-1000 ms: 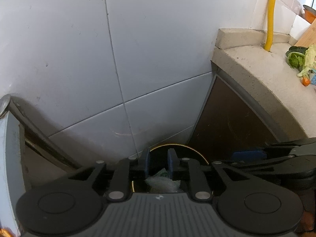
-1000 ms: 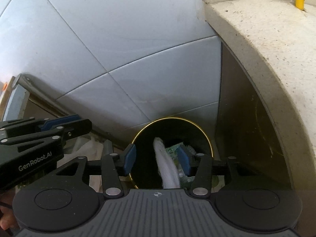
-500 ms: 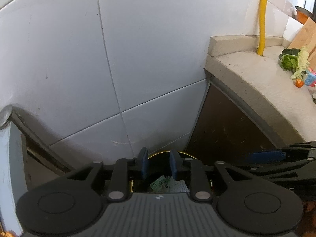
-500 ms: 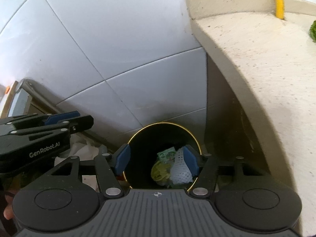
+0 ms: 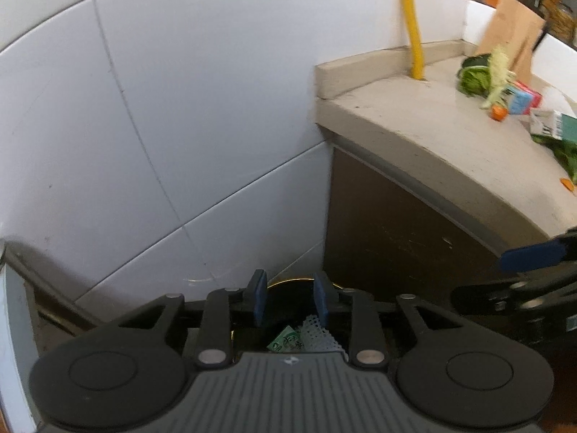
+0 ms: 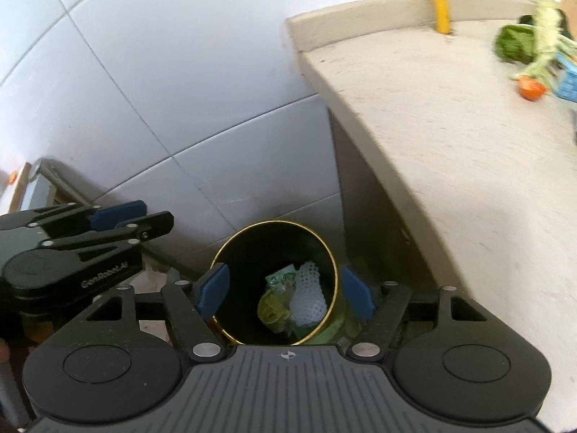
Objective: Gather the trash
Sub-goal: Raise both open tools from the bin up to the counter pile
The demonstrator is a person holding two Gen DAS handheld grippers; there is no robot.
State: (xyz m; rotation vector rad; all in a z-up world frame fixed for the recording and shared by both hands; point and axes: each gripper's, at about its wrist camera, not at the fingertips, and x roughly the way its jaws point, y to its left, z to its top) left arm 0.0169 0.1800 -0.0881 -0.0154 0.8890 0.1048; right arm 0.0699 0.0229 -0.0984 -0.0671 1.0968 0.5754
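A black bin with a gold rim (image 6: 230,249) stands on the floor below the counter's end. Inside lie a white foam net (image 6: 306,299), a green wrapper (image 6: 279,279) and a yellow scrap (image 6: 270,310). My right gripper (image 6: 285,292) hovers above the bin, its jaws opening wide with nothing between them. My left gripper (image 5: 290,297) is also above the bin (image 5: 288,283), jaws opening a little and empty; the net (image 5: 317,333) and wrapper (image 5: 285,341) show beneath it. Each gripper appears at the side of the other's view.
The stone counter (image 6: 450,137) at the right carries green leaves (image 5: 474,77), an orange piece (image 5: 499,112), a colourful carton (image 5: 523,99) and a white-green packet (image 5: 551,126). A yellow pipe (image 5: 413,21) rises at the tiled wall (image 5: 180,108). A brown board (image 5: 512,32) leans behind.
The white net has left my right gripper and now lies in the bin. Both grippers opened wider and rose, so more of the counter shows.
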